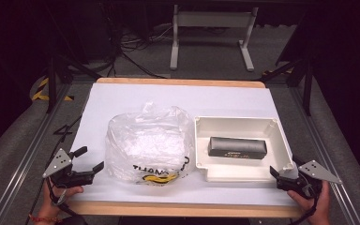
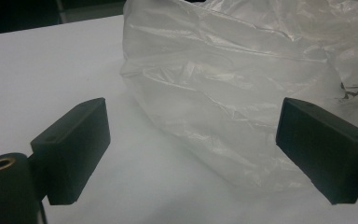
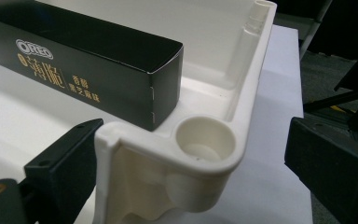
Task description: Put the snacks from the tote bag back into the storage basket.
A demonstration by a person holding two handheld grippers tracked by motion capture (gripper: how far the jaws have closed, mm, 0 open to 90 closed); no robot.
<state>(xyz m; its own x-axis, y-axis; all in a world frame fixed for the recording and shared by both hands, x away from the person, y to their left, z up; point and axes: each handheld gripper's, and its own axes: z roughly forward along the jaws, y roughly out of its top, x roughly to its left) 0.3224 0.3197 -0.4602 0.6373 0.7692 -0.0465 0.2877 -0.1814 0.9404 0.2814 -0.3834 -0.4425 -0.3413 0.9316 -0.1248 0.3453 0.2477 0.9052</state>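
A crumpled clear plastic bag with black and yellow print lies at the table's middle. Right of it a white plastic tray holds a long black Oreo box. My left gripper rests near the front left, open, its jaws pointing at the bag with nothing between them. My right gripper is open at the tray's near right corner; the corner sits between its jaws, and the black box lies just beyond.
A white sheet covers the wooden table, whose front edge runs close to both hands. Beyond the table stand a white frame, cables and dark stands on a grey floor.
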